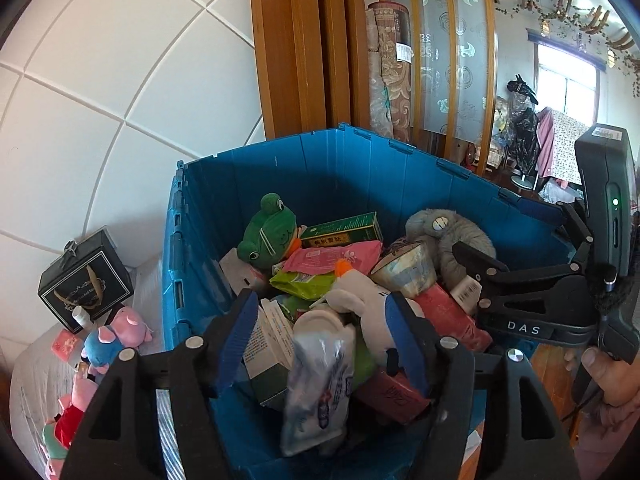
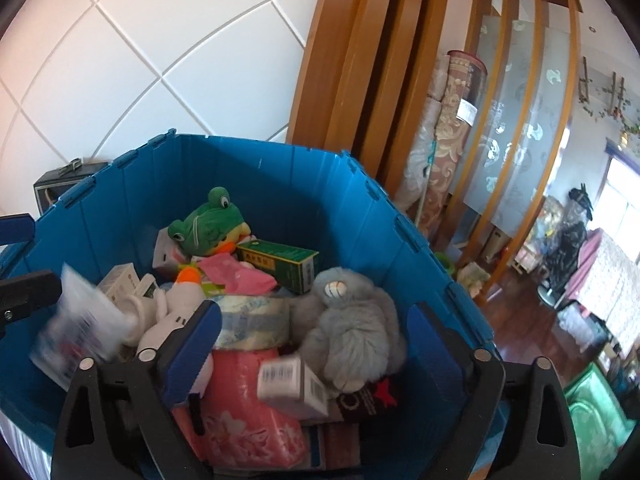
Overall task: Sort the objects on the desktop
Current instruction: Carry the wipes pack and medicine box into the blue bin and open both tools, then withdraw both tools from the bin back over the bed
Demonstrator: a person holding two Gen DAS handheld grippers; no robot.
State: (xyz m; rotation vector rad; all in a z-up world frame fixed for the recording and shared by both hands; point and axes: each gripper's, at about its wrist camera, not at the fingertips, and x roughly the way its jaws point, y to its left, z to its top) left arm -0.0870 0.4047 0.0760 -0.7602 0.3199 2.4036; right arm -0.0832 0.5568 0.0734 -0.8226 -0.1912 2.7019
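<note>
Left wrist: fingers (image 1: pixel 240 336) spread above blue crate (image 1: pixel 280 168)

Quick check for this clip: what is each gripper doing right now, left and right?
Left gripper: open, holding nothing, above the blue crate.
Right gripper: open, holding nothing.

At my ten o'clock, white tiled wall (image 1: pixel 120 80); at twelve, wooden frame (image 1: pixel 296 48); at two, bright window (image 1: pixel 568 80) over dark wood floor (image 2: pixel 520 328).
</note>
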